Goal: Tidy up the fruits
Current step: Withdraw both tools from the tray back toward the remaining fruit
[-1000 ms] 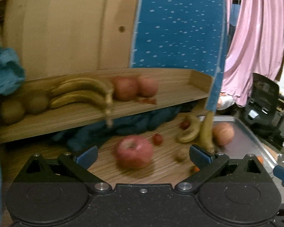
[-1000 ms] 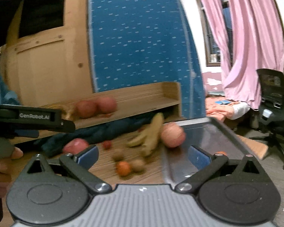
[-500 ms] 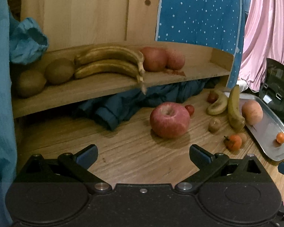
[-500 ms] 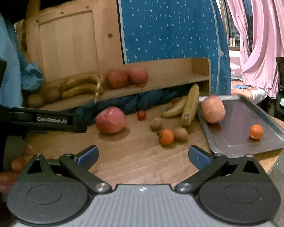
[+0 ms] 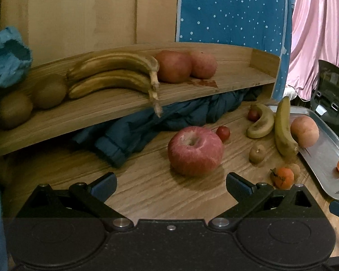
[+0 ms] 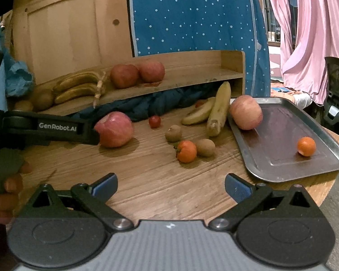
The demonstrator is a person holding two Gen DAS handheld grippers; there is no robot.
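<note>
Nearest in each wrist view is the tool itself: the left gripper [image 5: 170, 181] has its jaws spread wide with nothing between them, and the right gripper [image 6: 171, 184] stands equally apart and empty above the wooden table [image 6: 147, 180]. Just ahead of the left gripper a large red apple [image 5: 195, 150] sits on the table, stem dimple up; in the right view the left tool's black body reaches in from the left and overlaps that apple's near edge, though whether it touches cannot be told. Right of the apple lie a small orange fruit [image 6: 186, 150] touching a kiwi [image 6: 205, 147], with a second small kiwi [image 6: 173, 132] and a cherry tomato [image 6: 154, 121] a little farther back. To the right a metal tray [image 6: 282, 171] holds a pale apple [image 6: 246, 112] at its far left corner and a small orange [image 6: 306, 146] near its right side, well apart. Two loose bananas [image 6: 218, 109] lie on the table just beside the tray's left edge. Behind them a dark blue garment [image 5: 147, 124] is bunched under a raised wooden shelf [image 5: 101, 110], which carries two kiwis [image 5: 48, 91], two browned bananas [image 5: 115, 73] and two apples [image 5: 174, 66] in a row. Farthest back stand a wooden panel, a blue dotted cloth [image 6: 192, 15] and pink curtains [image 6: 316, 33].
</note>
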